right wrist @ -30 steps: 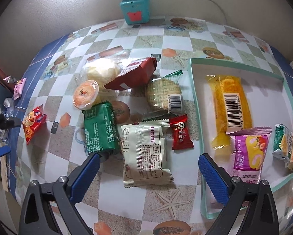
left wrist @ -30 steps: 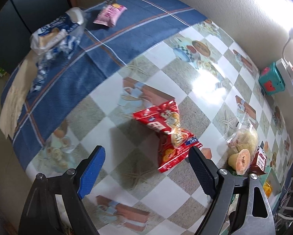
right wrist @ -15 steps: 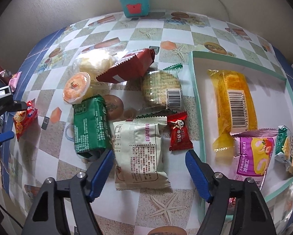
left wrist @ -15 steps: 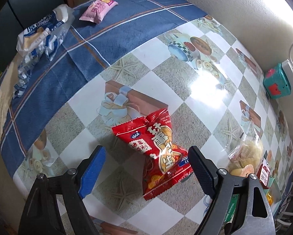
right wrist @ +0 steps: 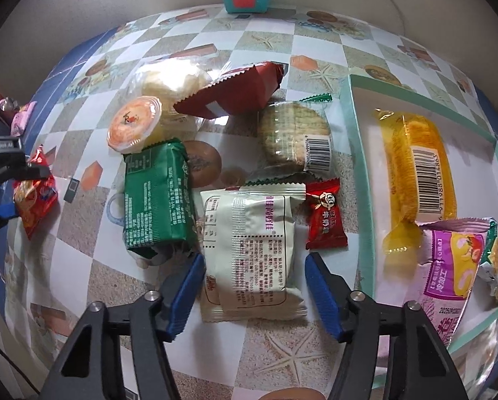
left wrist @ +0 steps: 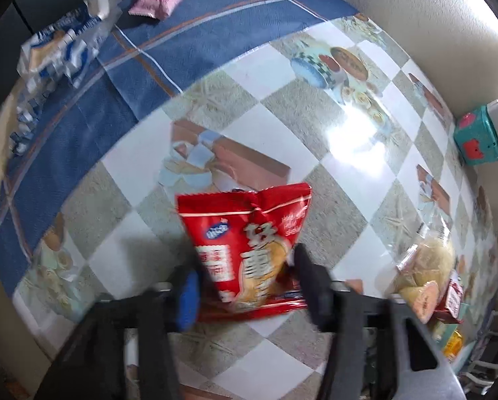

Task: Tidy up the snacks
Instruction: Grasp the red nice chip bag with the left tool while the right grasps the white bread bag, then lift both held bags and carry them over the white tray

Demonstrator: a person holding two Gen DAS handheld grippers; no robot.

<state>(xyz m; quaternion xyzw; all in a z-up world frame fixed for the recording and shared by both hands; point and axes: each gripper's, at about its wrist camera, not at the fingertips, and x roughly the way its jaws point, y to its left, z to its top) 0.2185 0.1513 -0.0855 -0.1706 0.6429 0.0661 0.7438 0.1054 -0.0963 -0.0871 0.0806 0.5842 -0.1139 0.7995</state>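
Red snack bag [left wrist: 245, 253] lay near the table's blue-cloth edge, its long axis running away from the left gripper [left wrist: 245, 276], whose jaws were closing on its sides. The right gripper [right wrist: 254, 283] was closing around the white packet [right wrist: 249, 253], beside the tray [right wrist: 355, 166].

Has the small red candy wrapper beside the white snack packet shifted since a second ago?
No. The small red candy wrapper lies beside the same corner of the white snack packet, left of the green-rimmed tray.
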